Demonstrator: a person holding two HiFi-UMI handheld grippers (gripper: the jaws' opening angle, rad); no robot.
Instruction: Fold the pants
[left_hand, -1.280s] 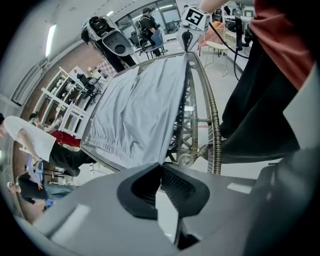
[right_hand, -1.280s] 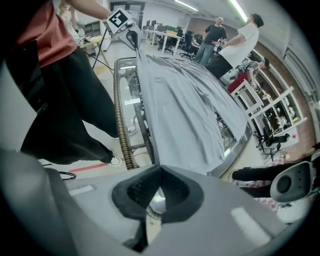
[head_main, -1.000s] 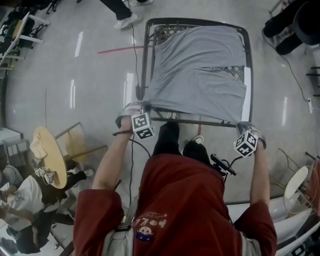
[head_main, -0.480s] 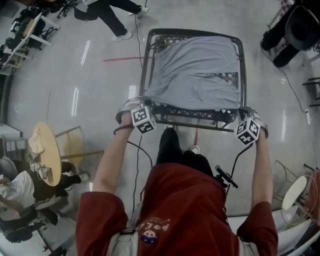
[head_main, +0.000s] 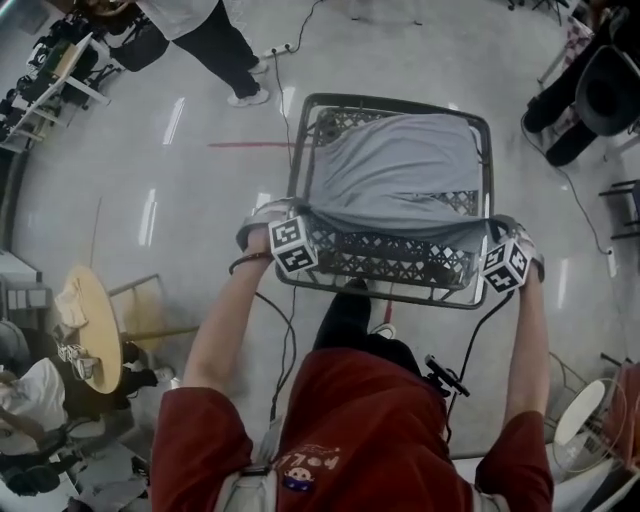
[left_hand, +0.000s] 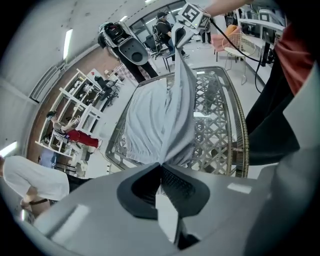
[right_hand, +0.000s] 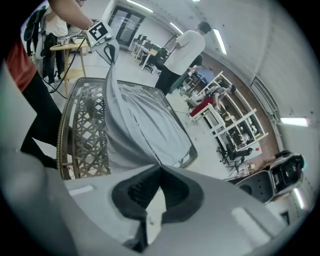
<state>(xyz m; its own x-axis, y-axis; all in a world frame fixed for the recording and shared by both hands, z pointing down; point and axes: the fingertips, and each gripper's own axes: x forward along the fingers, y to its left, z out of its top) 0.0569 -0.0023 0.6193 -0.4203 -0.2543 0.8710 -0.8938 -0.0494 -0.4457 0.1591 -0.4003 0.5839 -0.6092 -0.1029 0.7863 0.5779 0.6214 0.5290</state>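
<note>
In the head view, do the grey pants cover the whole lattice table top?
No, the near strip of the lattice table top lies bare, and the grey pants cover only its far part.

Table (head_main: 392, 263) — pants (head_main: 395, 178) on far half.

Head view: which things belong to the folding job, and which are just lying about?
Job:
grey pants
left gripper and right gripper, both shut on the pants
lattice table

Lying about:
round yellow table
red floor stripe
</note>
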